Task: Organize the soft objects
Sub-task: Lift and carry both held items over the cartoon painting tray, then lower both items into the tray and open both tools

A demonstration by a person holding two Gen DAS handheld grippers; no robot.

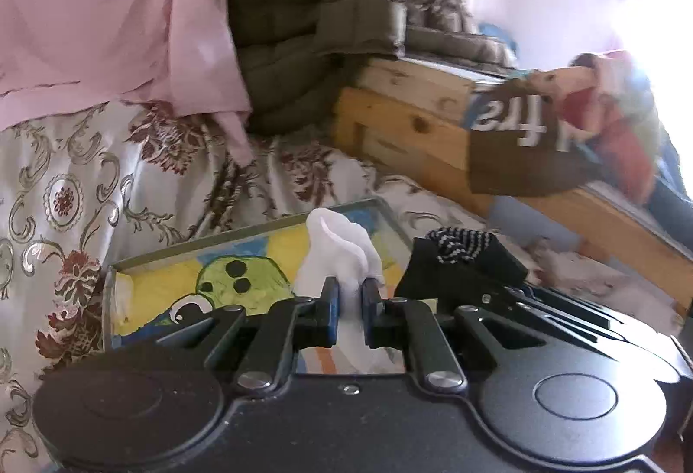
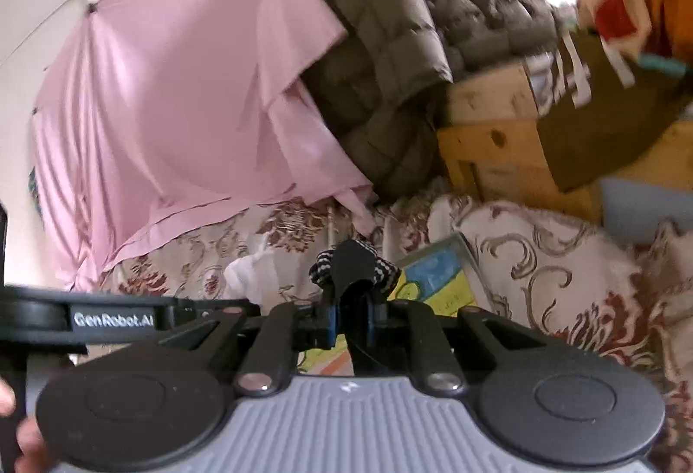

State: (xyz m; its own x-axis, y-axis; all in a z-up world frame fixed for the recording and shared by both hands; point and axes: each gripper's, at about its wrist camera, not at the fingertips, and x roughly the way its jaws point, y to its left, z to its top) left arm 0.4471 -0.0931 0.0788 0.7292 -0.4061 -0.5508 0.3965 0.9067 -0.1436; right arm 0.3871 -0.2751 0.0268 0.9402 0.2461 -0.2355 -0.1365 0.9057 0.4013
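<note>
Between the blue pads of the left hand-held gripper [image 1: 348,306], closed tight on it, a soft white cloth [image 1: 342,252] stands up over the shallow tray with a yellow-and-green cartoon picture [image 1: 173,282]. At three o'clock, the right hand-held gripper [image 2: 350,317] is clamped on a black-and-white striped knit piece [image 2: 353,267]. Both hang above the floral bedspread [image 1: 65,178]; lowering each fully into the tray before releasing would probably prevent spillover.

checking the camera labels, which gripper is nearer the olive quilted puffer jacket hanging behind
Neither clearly. The left gripper, shut on a white sock, and the right gripper, shut on a black striped sock, sit side by side, both well short of the olive quilted jacket.
</note>
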